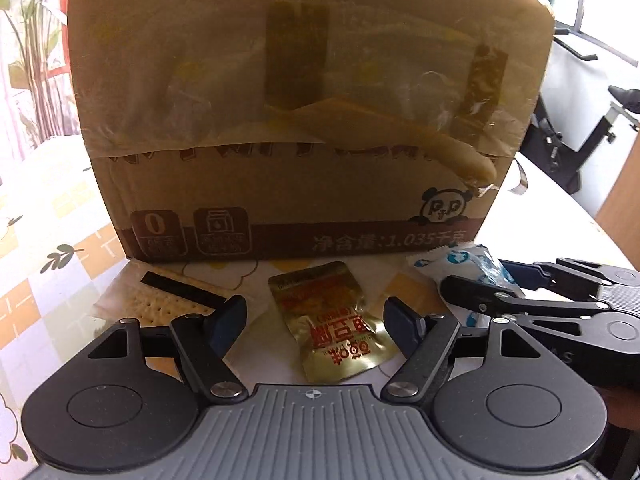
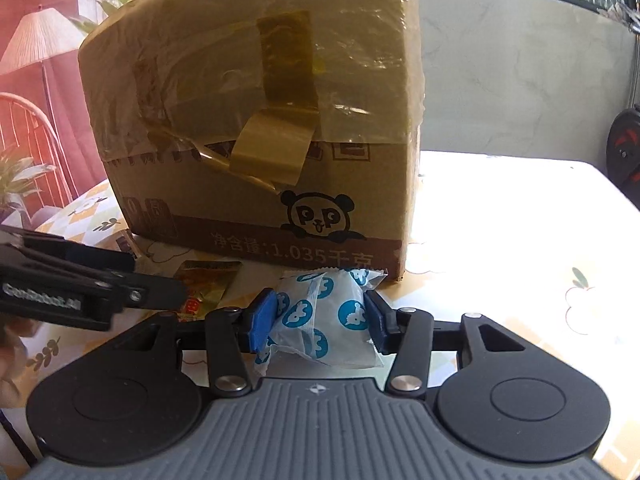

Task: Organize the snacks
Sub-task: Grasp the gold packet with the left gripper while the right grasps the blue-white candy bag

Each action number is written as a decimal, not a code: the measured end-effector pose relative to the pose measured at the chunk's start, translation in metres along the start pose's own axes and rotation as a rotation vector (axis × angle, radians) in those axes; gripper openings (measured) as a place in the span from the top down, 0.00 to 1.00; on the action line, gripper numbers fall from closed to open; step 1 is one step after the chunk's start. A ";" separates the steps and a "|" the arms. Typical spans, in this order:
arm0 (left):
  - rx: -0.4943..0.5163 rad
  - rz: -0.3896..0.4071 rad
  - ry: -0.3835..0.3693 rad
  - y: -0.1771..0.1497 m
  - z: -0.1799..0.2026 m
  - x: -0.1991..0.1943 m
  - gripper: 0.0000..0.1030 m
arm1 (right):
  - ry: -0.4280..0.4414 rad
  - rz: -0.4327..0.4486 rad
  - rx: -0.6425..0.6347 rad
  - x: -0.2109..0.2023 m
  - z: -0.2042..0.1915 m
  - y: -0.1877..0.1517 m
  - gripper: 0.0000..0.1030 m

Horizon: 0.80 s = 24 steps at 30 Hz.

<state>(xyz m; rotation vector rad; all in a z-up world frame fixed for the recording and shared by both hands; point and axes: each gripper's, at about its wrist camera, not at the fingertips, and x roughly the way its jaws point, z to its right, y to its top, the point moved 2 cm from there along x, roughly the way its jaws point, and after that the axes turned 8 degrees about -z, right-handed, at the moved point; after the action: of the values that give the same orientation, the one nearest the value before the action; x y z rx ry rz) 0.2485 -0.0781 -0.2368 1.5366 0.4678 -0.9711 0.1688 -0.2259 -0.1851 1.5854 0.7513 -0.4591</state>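
Observation:
A gold foil snack packet (image 1: 332, 320) lies flat on the table in front of a tall taped cardboard box (image 1: 304, 100). My left gripper (image 1: 314, 322) stands open around it, the blue pads clear of the foil on both sides. A white packet with blue dots (image 2: 324, 312) sits between the pads of my right gripper (image 2: 320, 320), which is shut on it, close to the box (image 2: 260, 120). In the left wrist view the same white packet (image 1: 472, 260) and right gripper (image 1: 496, 280) show at the right. The left gripper (image 2: 152, 276) and gold packet (image 2: 208, 284) appear at the right wrist view's left.
A clear-wrapped cracker packet (image 1: 160, 300) lies left of the gold one, by the box's foot. The table wears a patterned cloth (image 1: 60, 240). An exercise bike (image 1: 580, 128) stands beyond the table's right edge; a lamp (image 2: 44, 32) and a chair (image 2: 24, 128) stand far left.

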 end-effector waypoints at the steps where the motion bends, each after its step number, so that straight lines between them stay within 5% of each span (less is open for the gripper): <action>1: 0.001 0.000 0.006 0.000 0.002 0.003 0.25 | 0.007 -0.002 0.007 -0.001 0.001 0.000 0.51; 15: 0.080 -0.002 0.164 -0.001 0.031 0.029 0.26 | 0.023 -0.007 -0.004 0.003 -0.003 -0.001 0.52; 22: 0.087 0.000 0.165 -0.006 0.033 0.027 0.28 | 0.026 -0.007 -0.001 0.003 -0.002 -0.001 0.52; 24: 0.099 0.005 0.156 -0.011 0.032 0.022 0.36 | 0.029 -0.007 0.003 0.003 -0.002 -0.001 0.52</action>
<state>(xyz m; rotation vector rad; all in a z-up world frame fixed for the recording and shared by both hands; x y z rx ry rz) 0.2431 -0.1107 -0.2594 1.7099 0.5320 -0.8854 0.1701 -0.2233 -0.1874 1.5958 0.7792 -0.4435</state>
